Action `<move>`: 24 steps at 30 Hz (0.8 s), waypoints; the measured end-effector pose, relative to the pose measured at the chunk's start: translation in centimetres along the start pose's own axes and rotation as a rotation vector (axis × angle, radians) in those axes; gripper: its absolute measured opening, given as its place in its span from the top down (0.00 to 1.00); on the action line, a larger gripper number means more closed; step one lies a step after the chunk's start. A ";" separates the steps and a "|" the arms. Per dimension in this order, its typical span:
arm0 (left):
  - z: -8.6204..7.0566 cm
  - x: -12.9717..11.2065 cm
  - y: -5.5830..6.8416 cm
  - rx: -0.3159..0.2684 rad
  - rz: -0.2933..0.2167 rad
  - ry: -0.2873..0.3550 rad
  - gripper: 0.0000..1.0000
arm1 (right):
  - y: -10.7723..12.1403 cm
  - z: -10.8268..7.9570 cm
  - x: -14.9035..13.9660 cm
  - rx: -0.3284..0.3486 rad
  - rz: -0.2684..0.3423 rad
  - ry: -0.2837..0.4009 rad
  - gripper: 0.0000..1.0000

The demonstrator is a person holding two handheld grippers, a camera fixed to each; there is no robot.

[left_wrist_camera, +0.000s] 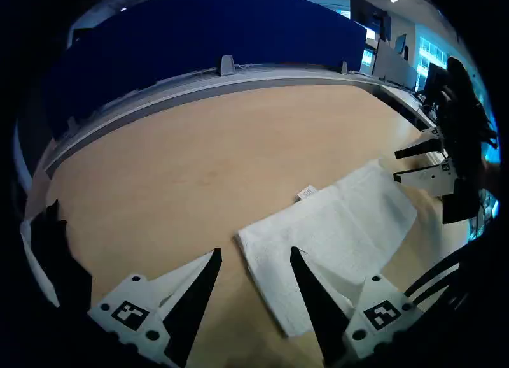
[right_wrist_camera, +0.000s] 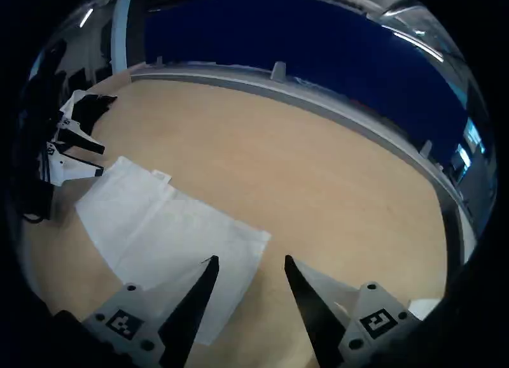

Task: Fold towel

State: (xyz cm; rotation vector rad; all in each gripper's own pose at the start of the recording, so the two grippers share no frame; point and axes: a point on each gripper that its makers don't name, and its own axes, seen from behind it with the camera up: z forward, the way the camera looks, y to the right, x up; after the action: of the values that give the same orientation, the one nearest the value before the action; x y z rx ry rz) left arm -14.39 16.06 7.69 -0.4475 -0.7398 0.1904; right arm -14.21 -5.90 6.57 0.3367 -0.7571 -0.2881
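A: Towel (left_wrist_camera: 331, 240), appearance?
B: White, rectangular, lying flat; a faint crease crosses its middle; a small tag (left_wrist_camera: 306, 191) at one long edge.
A: Position?
B: On the wooden tabletop (left_wrist_camera: 191, 158), set diagonally.

A broad stretch of bare wooden table (left_wrist_camera: 191, 151) is seen open between the towel (left_wrist_camera: 331, 240) and the grey rail (left_wrist_camera: 191, 89) at the far edge — room enough for passage. Beyond the rail the way is closed by a blue partition (left_wrist_camera: 210, 30). At the towel's far corner the right gripper (left_wrist_camera: 396, 165) is held, fingers parted — that side is blocked.
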 end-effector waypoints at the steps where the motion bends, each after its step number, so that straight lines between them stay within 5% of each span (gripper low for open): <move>1: 0.0 0.0 0.0 0.000 0.001 0.001 0.21 | 0.1 -0.1 0.1 -0.003 0.003 0.002 0.16; 24: -3.2 -1.6 0.6 0.022 -0.060 0.007 0.21 | -0.8 -3.3 -1.9 0.005 0.005 -0.003 0.16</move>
State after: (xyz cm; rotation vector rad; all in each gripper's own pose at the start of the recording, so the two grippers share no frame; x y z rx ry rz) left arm -13.37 14.99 4.36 -0.4042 -0.7431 0.1406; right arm -13.26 -5.26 2.85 0.3385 -0.7619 -0.2820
